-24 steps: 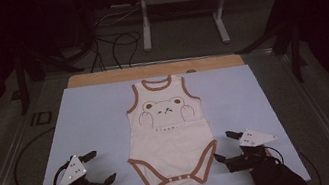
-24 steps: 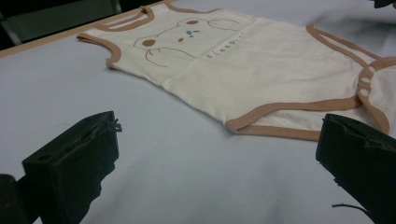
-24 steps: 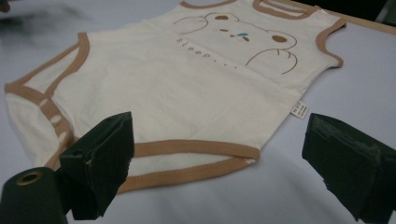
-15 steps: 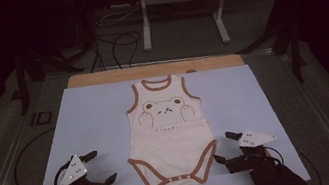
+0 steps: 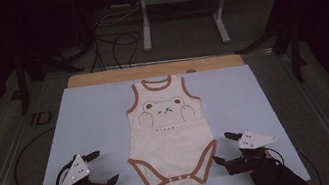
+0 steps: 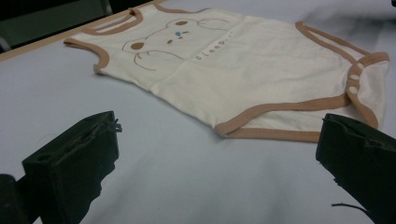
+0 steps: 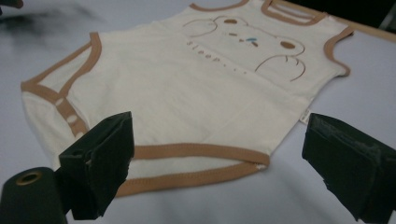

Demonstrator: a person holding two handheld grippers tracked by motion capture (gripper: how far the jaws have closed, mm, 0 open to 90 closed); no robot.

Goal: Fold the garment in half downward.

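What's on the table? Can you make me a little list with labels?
garment: bodysuit, cream with brown trim, flat, front up
picture on it: a bear face
snaps: at the bottom edge, nearest the person
surface: pale blue mat
left gripper: open, beside the bodysuit, not touching
right gripper: open, beside the bodysuit's other side, holding nothing

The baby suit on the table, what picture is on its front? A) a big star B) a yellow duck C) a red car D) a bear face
D: the cream baby suit lying flat on the pale blue table cover has a bear face with round ears and two paws drawn on its chest, seen clearly in the left gripper view and the right gripper view.
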